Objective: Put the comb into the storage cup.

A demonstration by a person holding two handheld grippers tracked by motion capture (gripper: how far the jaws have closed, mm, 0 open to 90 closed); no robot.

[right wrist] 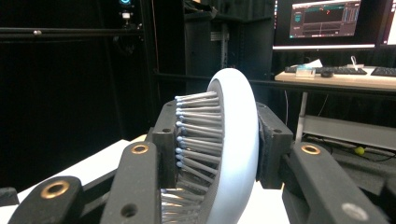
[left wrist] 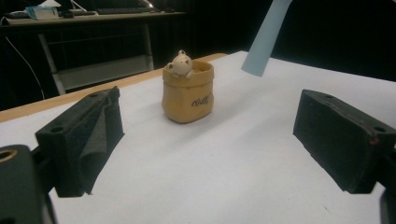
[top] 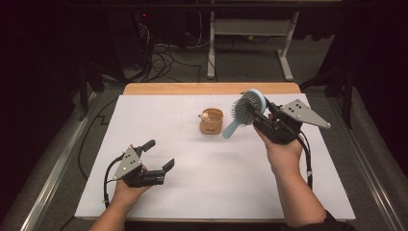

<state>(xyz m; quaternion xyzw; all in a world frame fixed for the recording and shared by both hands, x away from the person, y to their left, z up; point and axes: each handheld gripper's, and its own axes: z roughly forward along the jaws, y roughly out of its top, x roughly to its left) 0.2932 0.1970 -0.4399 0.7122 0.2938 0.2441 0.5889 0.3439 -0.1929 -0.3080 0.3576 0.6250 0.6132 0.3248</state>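
The hairbrush [top: 245, 111] is in the air above the far right part of the white table [top: 216, 187], a little to the right of the small tan pouch [top: 211, 121], and it touches neither of them. Its long axis lies on a slant: in the high view the round pale-blue head is up and to the right, and the blue handle [top: 230, 130] points down and to the left, toward the pouch, with its tip close beside the pouch's rim. The grey bristles face left and toward the person. The right gripper [top: 262, 118] holds the brush by the head: in the right gripper view the two black jaws press on the head [right wrist: 233, 149] from both sides, one on the bristle side and one on the smooth back. So the picking up is done, I think, and the brush is already carried near the pouch. What seems to be left is to turn the handle more downward, bring it over the opening, and lower it in beside the small bear figure [left wrist: 181, 64] that sits at the rim; this is my judgement only. The pouch stands upright and open at the top. The left gripper [top: 161, 156] rests low at the near left of the table, well apart from the pouch, with its jaws spread and nothing between them.
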